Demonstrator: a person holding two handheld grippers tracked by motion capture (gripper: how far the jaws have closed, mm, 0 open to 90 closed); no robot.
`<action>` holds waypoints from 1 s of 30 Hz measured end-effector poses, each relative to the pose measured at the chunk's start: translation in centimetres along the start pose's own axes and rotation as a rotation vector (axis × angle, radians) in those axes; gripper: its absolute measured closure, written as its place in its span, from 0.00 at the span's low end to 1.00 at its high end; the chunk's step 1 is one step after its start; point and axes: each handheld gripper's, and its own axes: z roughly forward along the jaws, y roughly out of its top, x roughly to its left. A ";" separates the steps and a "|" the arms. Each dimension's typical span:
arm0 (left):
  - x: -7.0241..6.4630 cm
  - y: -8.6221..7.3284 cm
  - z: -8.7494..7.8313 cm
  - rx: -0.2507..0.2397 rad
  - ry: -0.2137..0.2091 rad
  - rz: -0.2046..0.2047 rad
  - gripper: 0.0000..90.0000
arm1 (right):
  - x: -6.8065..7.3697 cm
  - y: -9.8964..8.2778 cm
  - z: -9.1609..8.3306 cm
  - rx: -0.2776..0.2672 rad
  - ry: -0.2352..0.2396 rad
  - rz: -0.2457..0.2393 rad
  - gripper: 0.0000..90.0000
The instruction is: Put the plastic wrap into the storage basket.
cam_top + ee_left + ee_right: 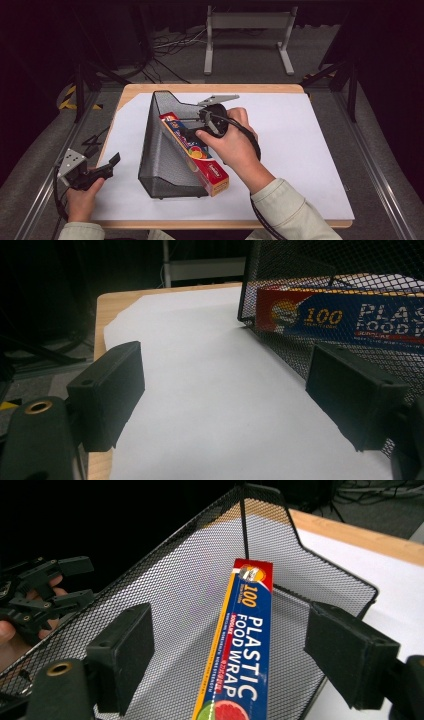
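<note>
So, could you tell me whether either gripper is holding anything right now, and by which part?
Nothing is held. The right gripper is open, astride the wrap box in the mesh holder; the left gripper is open over paper.

Plastic wrap box [197,152] leans in mesh holder [160,155].

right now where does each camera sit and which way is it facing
High view: above the person's side, looking forward and down at the table; both forearms, left gripper, right gripper.
Left gripper view: rides the left gripper, looking across the white sheet at the mesh holder; its open jaws.
Right gripper view: rides the right gripper, looking down into the holder at the plastic wrap box; its open jaws.
Shared: all three show holder and box.
</note>
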 end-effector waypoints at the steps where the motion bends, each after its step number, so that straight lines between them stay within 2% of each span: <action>1: 0.0 0.0 0.0 0.000 0.000 0.000 0.18 | 0.0 0.0 -0.2 -0.004 0.003 -0.007 0.22; 4: 0.0 0.0 0.0 0.009 0.007 -0.003 0.18 | -0.4 0.0 -1.0 -0.012 0.013 -0.018 0.22; 9: 0.1 -0.1 -0.1 0.014 0.014 0.007 0.18 | -1.1 0.0 -1.9 -0.004 -0.002 -0.034 0.22; 11: 0.1 -0.1 -0.1 0.015 0.016 0.007 0.18 | -2.0 -0.3 -2.7 -0.007 -0.006 -0.029 0.21; 16: 0.0 -0.2 0.0 0.027 0.017 0.007 0.18 | -4.7 -1.3 -4.1 -0.015 -0.066 -0.006 0.21; 17: 0.0 -0.2 0.0 0.025 0.016 0.008 0.18 | -4.7 -1.3 -4.1 -0.015 -0.066 -0.006 0.21; 19: -0.1 -0.3 0.2 0.028 0.015 0.014 0.18 | -6.2 -1.7 -5.0 -0.033 -0.093 0.002 0.21; 21: -0.1 -0.3 0.3 0.032 0.016 0.011 0.18 | -6.6 -1.9 -5.3 -0.037 -0.097 0.007 0.21; 26: -0.2 -0.3 0.4 0.037 0.022 0.017 0.18 | -8.8 -2.4 -6.7 -0.046 -0.128 -0.005 0.19; 30: -0.1 -0.4 0.3 0.044 0.026 0.016 0.18 | -10.3 -3.3 -7.6 -0.017 -0.151 -0.055 0.18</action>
